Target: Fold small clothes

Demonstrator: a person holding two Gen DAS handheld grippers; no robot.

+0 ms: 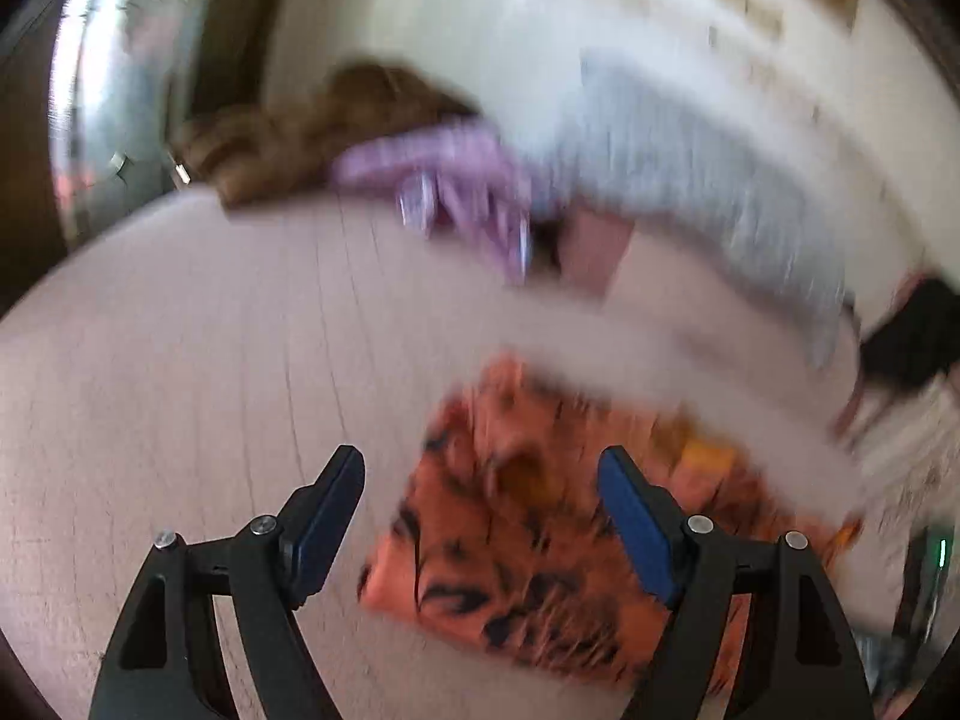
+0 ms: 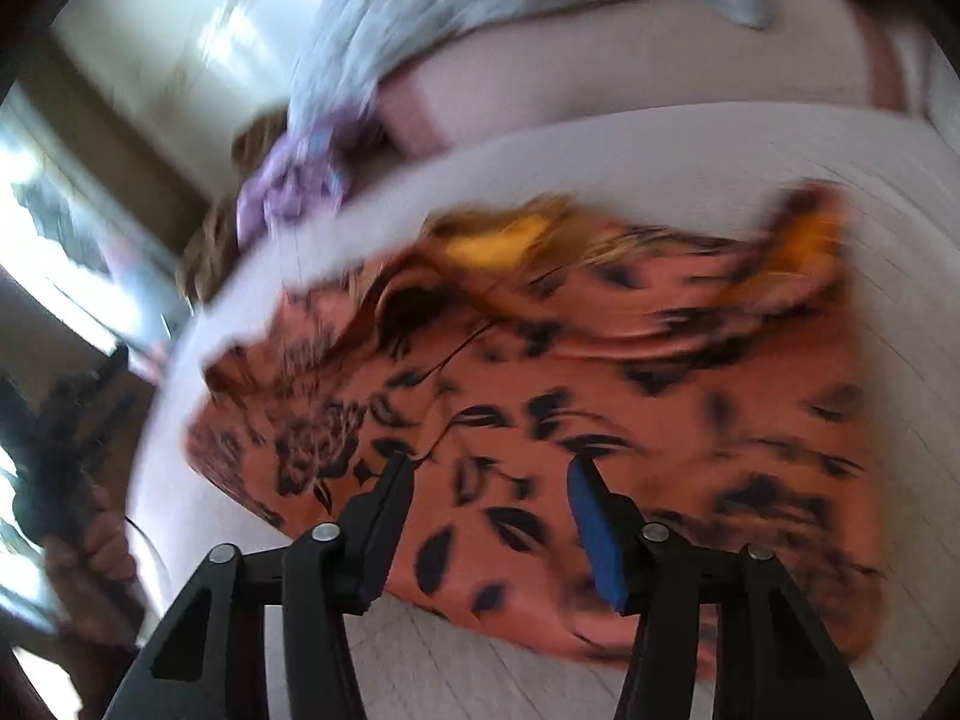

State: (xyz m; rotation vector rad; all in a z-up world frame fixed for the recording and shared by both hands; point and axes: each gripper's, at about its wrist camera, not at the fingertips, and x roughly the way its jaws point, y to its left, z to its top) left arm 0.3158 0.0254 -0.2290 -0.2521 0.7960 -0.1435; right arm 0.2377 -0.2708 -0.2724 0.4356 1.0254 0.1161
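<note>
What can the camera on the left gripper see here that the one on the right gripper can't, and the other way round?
Only the left wrist view shows a dark item at the right edge, too blurred to name, and bare surface under the open left gripper.

Only the right wrist view shows the open right gripper above the orange garment, the garment's whole outline, and a hand at the lower left.

Both show the orange black-patterned garment lying on the pale surface, with a grey cloth, a purple cloth and a brown cloth beyond it. Both are blurred.
</note>
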